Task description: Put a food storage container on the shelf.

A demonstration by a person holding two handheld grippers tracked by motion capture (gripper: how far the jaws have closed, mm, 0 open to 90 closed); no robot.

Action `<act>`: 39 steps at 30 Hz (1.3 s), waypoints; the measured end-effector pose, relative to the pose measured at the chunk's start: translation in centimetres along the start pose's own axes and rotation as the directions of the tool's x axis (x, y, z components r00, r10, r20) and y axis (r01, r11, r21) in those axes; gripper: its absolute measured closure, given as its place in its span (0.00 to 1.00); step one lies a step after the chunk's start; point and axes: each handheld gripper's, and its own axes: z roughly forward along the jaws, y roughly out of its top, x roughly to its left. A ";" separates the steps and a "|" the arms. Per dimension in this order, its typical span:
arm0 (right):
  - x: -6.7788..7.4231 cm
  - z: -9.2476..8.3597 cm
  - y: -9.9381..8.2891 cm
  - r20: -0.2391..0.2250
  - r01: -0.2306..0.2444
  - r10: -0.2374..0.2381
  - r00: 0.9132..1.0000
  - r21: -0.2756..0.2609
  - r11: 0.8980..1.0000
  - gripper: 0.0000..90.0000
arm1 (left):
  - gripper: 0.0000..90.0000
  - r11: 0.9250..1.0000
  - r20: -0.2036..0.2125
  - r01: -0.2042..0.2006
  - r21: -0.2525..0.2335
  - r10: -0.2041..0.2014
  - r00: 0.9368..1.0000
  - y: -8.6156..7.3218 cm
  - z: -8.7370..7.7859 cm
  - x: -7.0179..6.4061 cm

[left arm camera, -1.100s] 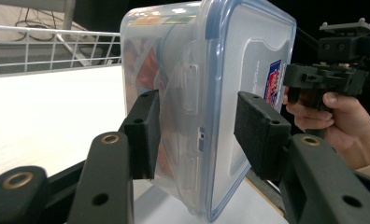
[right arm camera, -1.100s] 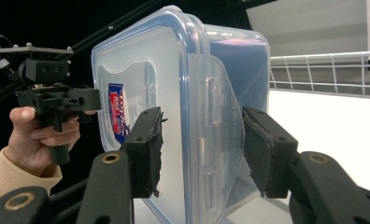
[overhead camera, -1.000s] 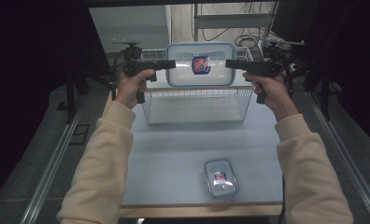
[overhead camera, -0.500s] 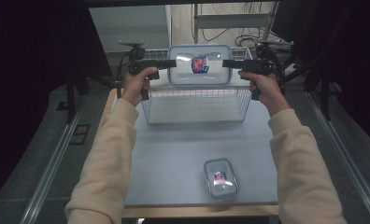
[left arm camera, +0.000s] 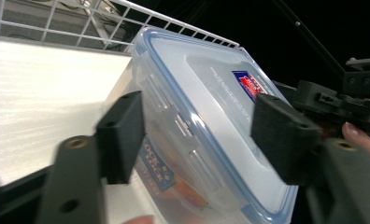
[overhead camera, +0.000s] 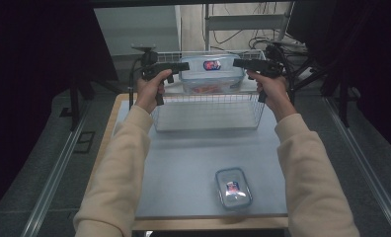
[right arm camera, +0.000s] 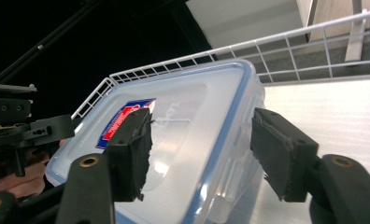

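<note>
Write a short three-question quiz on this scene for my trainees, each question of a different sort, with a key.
1. True or false: the large container sits in the wire basket.
2. What lies on the table nearest the person?
3. The left gripper jaws are: A open, B shut on the container.

Key: 1 true. 2 the small container. 3 A; jaws just been opening, the container's end between them, as with the right gripper.

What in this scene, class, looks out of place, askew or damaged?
The right gripper has a frayed, torn edge on its left foam pad. The large lidded container sits at the wire basket's far end, its sticker off-centre on the lid. A smaller container lies apart near the table's front edge. Nothing spilled.
</note>
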 end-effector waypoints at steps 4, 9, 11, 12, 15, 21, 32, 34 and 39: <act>0.5 -0.9 -0.2 0.003 0.029 -0.028 1.000 -0.030 0.999 0.41 | 0.34 0.998 -0.034 -0.056 -0.022 0.056 0.998 -0.1 -1.0 -0.8; 0.6 -3.0 -0.7 -0.002 0.107 -0.107 0.994 -0.045 0.993 0.47 | 0.46 0.986 -0.051 -0.161 -0.046 0.158 0.986 -1.2 -3.4 -2.3; 0.6 -4.0 -1.1 -0.009 0.126 -0.127 0.992 -0.043 0.991 0.51 | 0.58 0.979 -0.065 -0.193 -0.069 0.189 0.980 -2.2 -4.5 -2.9; 0.6 -4.4 -1.3 -0.007 0.137 -0.137 0.991 -0.043 0.990 0.53 | 0.65 0.976 -0.050 -0.206 -0.072 0.203 0.978 -2.6 -5.1 -3.0; 0.4 -5.3 -2.0 -0.005 0.156 -0.157 0.988 -0.043 0.987 0.54 | 0.86 0.970 -0.006 -0.234 -0.061 0.234 0.972 -3.9 -5.9 -3.4; 0.0 -6.5 -3.5 -0.009 0.160 -0.161 0.987 -0.029 0.987 0.54 | 1.00 0.956 0.025 -0.288 0.053 0.287 0.957 -6.4 -4.3 -3.6; 0.0 -4.7 -6.3 -0.050 0.245 -0.242 0.969 0.060 0.968 0.78 | 1.00 0.952 0.025 -0.287 0.104 0.286 0.958 -6.9 -1.4 -3.2; -0.1 -4.2 -6.5 -0.058 0.254 -0.250 0.967 0.073 0.965 0.84 | 1.00 0.952 0.025 -0.285 0.109 0.284 0.959 -6.9 -1.2 -3.1; 0.0 -3.0 -6.7 -0.083 0.270 -0.263 0.961 0.089 0.959 0.98 | 1.00 0.955 0.023 -0.274 0.111 0.273 0.962 -6.6 -0.7 -3.0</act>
